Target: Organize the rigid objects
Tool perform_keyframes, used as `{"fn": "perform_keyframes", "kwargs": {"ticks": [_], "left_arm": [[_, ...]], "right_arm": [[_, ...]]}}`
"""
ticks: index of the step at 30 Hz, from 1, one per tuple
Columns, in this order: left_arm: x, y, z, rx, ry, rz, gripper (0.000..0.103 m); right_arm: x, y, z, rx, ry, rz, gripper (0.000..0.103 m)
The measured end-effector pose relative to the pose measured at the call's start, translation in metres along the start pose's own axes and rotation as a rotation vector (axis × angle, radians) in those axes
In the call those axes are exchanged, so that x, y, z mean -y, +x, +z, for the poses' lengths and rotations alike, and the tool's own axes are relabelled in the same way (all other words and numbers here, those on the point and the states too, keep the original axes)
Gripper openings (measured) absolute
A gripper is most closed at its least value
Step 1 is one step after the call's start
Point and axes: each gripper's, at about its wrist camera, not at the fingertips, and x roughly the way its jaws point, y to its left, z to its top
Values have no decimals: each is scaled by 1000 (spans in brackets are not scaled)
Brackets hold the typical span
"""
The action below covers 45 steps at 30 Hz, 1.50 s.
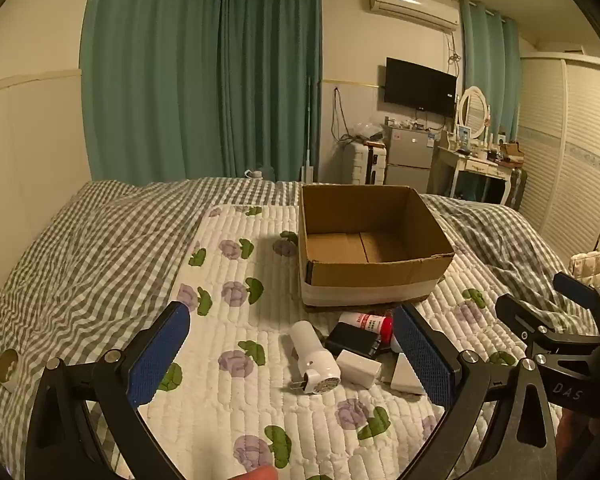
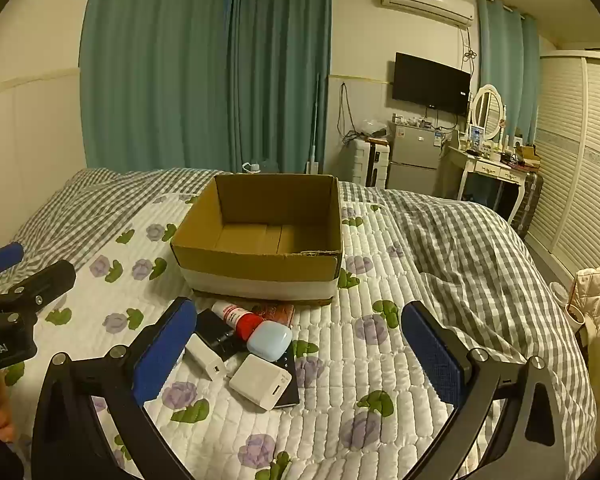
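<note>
Both tools spread wide and empty over the bed: left tool (image 1: 292,356) sees the white plug (image 1: 314,358), right tool (image 2: 294,346) alone catches the pale-blue case (image 2: 269,340).

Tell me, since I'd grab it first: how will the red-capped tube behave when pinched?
The red-capped tube is round and leans on other items, so it may roll if nudged. It looks like smooth plastic, possibly slippery. It seems small and probably light.
</note>
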Motion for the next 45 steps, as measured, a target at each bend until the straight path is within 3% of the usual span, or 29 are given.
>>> {"fn": "perform_keyframes", "kwargs": {"ticks": [5,45], "left_arm": [[2,0,-1,11,14,30,103],[-3,0,2,3,4,19,103]], "right_arm": [[0,1,-1,-5,-4,0,103],[-4,2,-7,-14,-14,-2,103]]}}
